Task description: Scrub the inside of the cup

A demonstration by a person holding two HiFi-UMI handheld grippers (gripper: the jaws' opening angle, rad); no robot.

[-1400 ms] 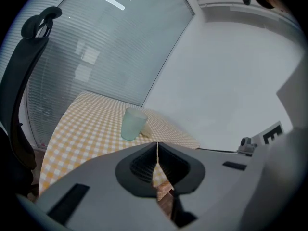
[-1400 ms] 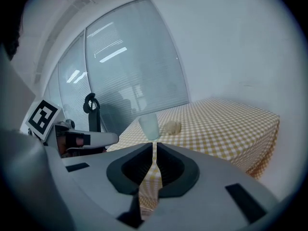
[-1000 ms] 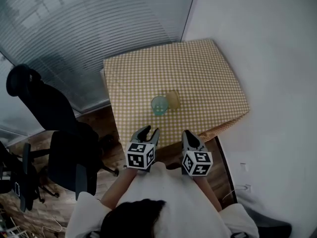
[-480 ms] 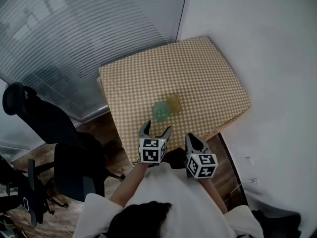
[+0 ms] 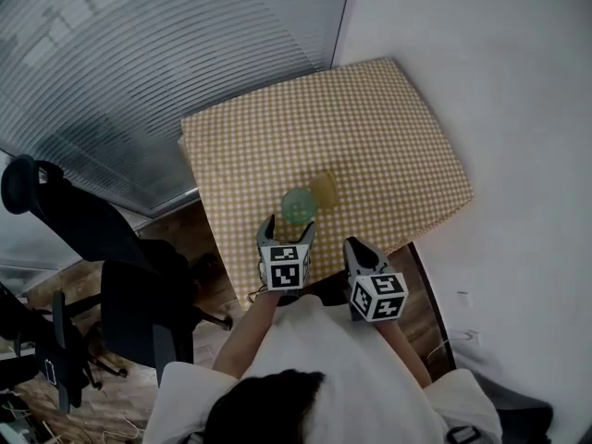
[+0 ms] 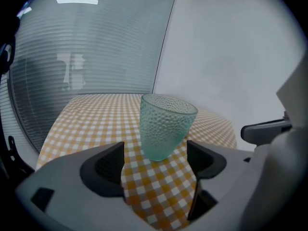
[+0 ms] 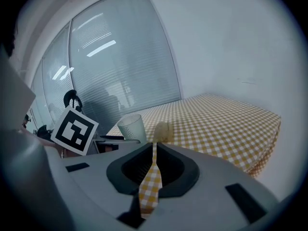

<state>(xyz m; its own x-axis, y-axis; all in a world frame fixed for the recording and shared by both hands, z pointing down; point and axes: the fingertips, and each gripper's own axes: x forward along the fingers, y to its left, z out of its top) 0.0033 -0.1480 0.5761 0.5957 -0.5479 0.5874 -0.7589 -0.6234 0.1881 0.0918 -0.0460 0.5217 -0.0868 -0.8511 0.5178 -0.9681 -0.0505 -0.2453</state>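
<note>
A pale green dimpled glass cup (image 5: 298,205) stands upright near the front edge of the yellow checked table (image 5: 370,128). A yellowish sponge (image 5: 323,189) lies right beside it, on its far right. My left gripper (image 5: 288,228) is just short of the cup. Its jaws have just been opening and now stand wide, with nothing between them. In the left gripper view the cup (image 6: 166,126) rises just beyond the gripper (image 6: 156,159). My right gripper (image 5: 356,246) hovers shut and empty over the table's front edge. In the right gripper view the gripper (image 7: 154,148) points toward the sponge (image 7: 162,130) and the cup (image 7: 132,126).
Black office chairs (image 5: 120,285) stand on the wooden floor to the left. Window blinds (image 5: 139,54) run behind the table and a white wall (image 5: 499,109) is on the right. The left gripper's marker cube (image 7: 74,130) shows at the left of the right gripper view.
My left gripper has moved forward toward the cup and its jaws have gone from nearly closed to wide open. The right gripper has crept slightly forward, still shut.
</note>
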